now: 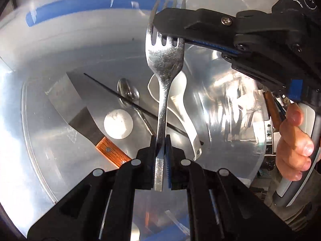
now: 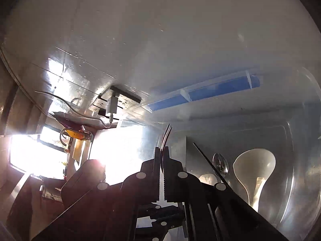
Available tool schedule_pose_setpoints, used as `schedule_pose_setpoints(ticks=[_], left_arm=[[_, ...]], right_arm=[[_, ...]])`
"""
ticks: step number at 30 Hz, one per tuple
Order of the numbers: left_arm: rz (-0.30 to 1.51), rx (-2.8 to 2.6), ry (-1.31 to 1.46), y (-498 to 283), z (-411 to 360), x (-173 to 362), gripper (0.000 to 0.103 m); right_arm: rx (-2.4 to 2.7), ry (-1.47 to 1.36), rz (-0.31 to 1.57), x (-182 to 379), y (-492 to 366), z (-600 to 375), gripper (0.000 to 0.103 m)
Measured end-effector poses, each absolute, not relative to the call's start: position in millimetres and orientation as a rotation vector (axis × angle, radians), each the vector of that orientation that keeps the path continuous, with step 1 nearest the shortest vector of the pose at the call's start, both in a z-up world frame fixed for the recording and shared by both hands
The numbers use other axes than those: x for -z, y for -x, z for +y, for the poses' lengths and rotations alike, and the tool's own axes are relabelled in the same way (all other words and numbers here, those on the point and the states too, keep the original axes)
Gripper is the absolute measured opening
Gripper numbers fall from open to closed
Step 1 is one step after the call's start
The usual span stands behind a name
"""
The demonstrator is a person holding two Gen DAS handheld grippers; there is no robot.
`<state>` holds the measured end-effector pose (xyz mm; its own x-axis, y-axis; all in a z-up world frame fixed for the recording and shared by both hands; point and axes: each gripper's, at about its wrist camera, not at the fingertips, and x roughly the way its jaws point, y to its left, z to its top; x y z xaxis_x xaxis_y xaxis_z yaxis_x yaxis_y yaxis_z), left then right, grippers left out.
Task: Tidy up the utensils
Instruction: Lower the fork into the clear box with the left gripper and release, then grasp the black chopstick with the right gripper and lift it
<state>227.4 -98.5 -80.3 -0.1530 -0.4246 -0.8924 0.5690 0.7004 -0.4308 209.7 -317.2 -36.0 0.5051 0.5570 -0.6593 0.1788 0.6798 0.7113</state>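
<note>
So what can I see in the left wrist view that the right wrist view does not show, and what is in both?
Only the left wrist view shows the fork face-on, its handle clamped in the left gripper, the right gripper closed across its tines, the person's hand, and a cleaver with a wooden handle.

Only the right wrist view shows the bright window and a wall charger.

Both show the fork, the clear bin, the white spoon, the small metal spoon and the black stick.
</note>
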Motion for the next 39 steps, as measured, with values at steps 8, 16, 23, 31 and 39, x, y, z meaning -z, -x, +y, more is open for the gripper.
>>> schedule_pose_setpoints(ticks=[8, 16, 23, 31, 39], left_arm=[[1.733, 0.771, -0.22, -236.6, -115.5, 127.2, 0.022], [1.389, 0.783, -0.157, -212.3, -56.9, 38.6, 0.066], [1.125, 0.809, 0.175, -154.1, 87.5, -28.2, 0.084], [1.288, 0.708, 0.303, -126.2, 131.6, 34.3, 0.084], [1.393, 0.784, 0.33, -100.1, 119.6, 61.7, 0.084]], right_arm=[[-0.023, -0.699, 1.332, 99.6, -234.3, -311.0, 0.01], [-0.082, -0.437, 1.18, 18.6, -176.2, -289.6, 0.041], [-0.242, -0.223, 1.081, -26.4, -8.1, -201.9, 0.058], [-0.29, -0.125, 1.434, 102.0, 64.6, -90.6, 0.042], [-0.145, -0.042, 1.446, 113.9, 71.2, -79.4, 0.01]])
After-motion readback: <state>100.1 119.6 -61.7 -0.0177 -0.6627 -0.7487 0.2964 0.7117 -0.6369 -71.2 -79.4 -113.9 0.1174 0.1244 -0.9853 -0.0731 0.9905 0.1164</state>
